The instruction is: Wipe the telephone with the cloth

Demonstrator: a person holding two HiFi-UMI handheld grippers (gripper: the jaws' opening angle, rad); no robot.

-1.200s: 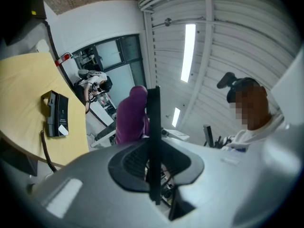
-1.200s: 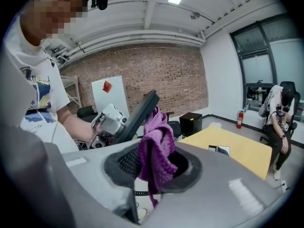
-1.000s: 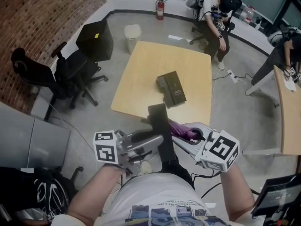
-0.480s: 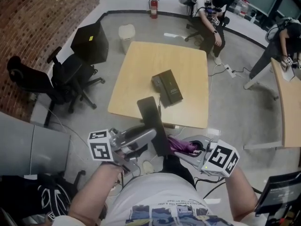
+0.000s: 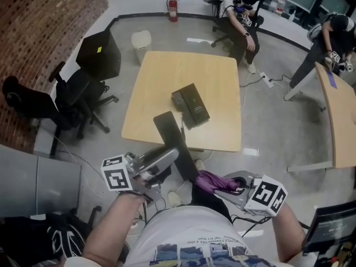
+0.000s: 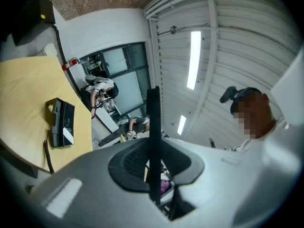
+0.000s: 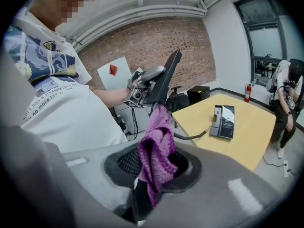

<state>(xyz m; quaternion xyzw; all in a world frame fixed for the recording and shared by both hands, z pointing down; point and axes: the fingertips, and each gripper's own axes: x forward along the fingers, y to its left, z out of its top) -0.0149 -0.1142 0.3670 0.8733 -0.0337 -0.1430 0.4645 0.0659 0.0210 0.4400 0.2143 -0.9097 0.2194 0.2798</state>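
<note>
A square, light wooden surface [image 5: 167, 74] stands on a grey floor [image 5: 278, 132]. One thing lies on it: a dark telephone [image 5: 190, 105], just off the middle toward 5 o'clock and turned askew. Its handset [image 5: 179, 100] sits along the 9 o'clock side. A coiled cord [image 7: 191, 137] trails toward the edge at 6 o'clock.

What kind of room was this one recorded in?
Most likely an office or lab workroom: a desk telephone on a wooden table, black office chairs beside a brick wall, and another person seated at the far side.
</note>
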